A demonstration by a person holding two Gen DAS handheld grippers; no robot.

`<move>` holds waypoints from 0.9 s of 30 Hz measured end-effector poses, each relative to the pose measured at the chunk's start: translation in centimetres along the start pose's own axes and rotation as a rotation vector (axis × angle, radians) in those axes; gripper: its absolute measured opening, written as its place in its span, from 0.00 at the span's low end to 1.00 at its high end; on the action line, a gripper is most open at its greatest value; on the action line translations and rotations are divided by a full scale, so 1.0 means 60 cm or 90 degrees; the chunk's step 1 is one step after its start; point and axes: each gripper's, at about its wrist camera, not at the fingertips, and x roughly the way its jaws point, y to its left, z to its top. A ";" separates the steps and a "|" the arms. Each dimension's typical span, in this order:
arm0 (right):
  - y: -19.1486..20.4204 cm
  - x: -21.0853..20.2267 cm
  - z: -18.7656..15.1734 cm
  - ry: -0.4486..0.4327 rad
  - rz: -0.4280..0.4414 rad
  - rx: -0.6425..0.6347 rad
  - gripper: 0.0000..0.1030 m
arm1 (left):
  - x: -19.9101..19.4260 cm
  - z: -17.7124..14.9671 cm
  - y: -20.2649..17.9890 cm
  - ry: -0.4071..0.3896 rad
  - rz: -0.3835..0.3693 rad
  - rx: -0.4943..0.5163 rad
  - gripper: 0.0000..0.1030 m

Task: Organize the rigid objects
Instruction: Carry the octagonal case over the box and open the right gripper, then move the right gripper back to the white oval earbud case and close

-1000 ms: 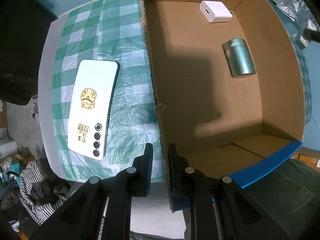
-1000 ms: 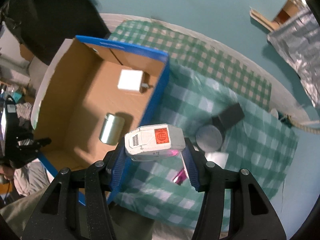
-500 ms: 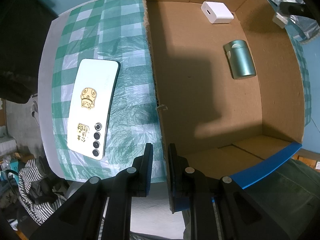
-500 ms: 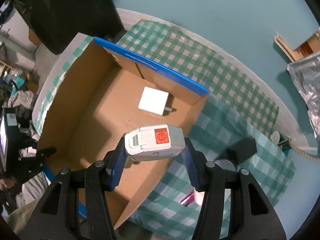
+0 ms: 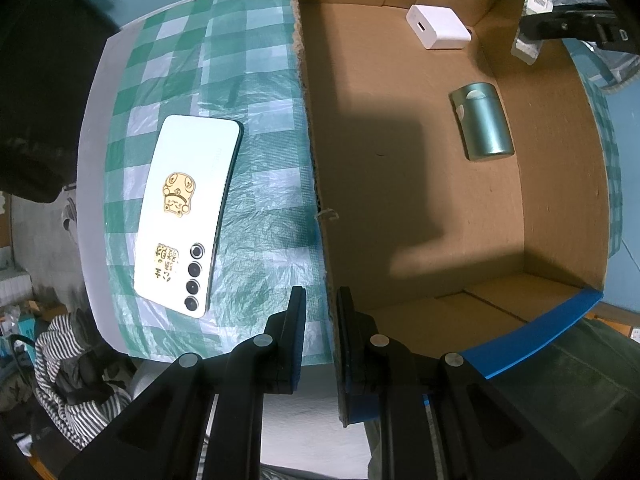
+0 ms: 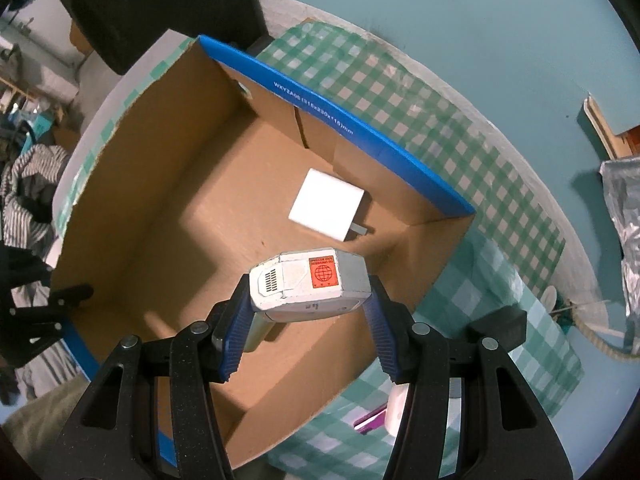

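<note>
Cardboard box (image 5: 420,208) wall sits pinched in the left claw (image 5: 322,304). Right claw (image 6: 306,320) grips a grey battery pack (image 6: 308,286) over the box, hiding most of the green tin (image 5: 482,122) below; its far end is cut off in the left view.

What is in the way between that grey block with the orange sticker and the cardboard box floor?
Nothing visible. The grey block, clamped in the right gripper, hangs over bare floor of the cardboard box; the white charger lies off to one side.

Dim, cool-tinted indoor light — strongest from about 11 o'clock in the right wrist view. Hard dark shadow across the cardboard box (image 5: 420,184) floor. Heavy fisheye bending, black vignette at corners — slight blur toward the rims, centre sharp.
</note>
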 end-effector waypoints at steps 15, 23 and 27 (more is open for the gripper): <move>-0.010 0.014 -0.001 0.001 -0.003 0.004 0.53 | -0.003 0.001 -0.001 0.002 0.005 -0.001 0.15; -0.015 -0.009 0.004 -0.018 -0.001 0.021 0.60 | -0.006 0.000 -0.004 -0.001 0.007 0.001 0.15; -0.013 -0.023 0.002 -0.027 -0.006 0.021 0.62 | -0.007 -0.001 -0.004 -0.002 0.008 0.001 0.15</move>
